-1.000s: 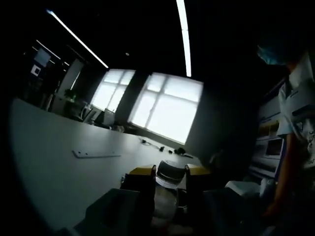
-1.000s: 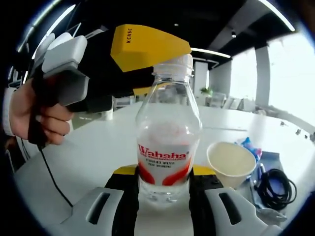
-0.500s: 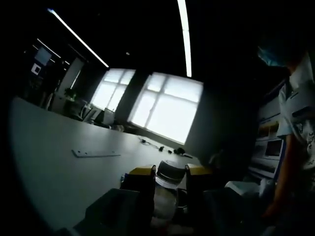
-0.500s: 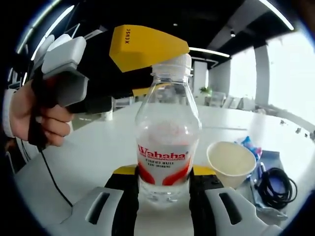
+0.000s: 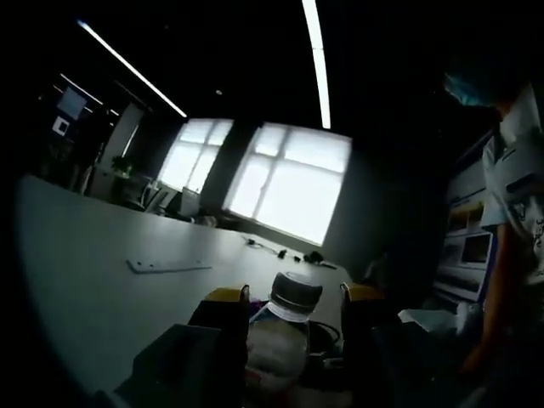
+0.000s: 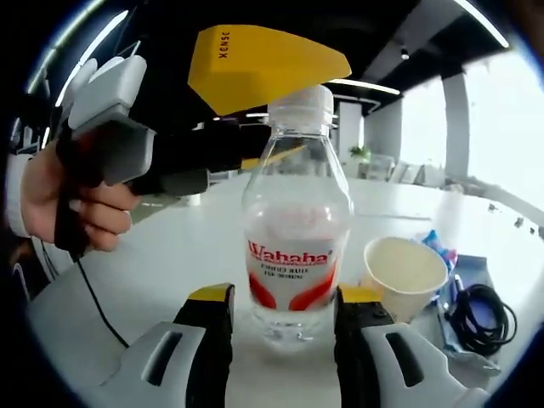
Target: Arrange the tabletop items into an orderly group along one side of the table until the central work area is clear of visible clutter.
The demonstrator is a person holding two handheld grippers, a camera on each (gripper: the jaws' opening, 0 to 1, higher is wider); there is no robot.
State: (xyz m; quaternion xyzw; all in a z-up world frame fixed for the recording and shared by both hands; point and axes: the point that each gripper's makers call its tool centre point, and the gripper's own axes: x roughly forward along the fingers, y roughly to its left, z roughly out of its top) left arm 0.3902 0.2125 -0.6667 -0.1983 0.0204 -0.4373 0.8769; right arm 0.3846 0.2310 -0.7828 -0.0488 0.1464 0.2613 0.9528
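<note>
Bottle (image 6: 297,228) stands upright, paper cup (image 6: 404,274) and possibly cable (image 6: 481,316) beside it.

The bottle (image 6: 297,234) stands upright on the table (image 6: 170,255), between the jaws of the right hand-held gripper (image 6: 285,308). The left hand-held gripper (image 6: 255,102) reaches in from the left, its jaws either side of the bottle's cap. Right of the bottle sits a cup (image 6: 405,274), and right of that a coiled cable (image 6: 481,316).
</note>
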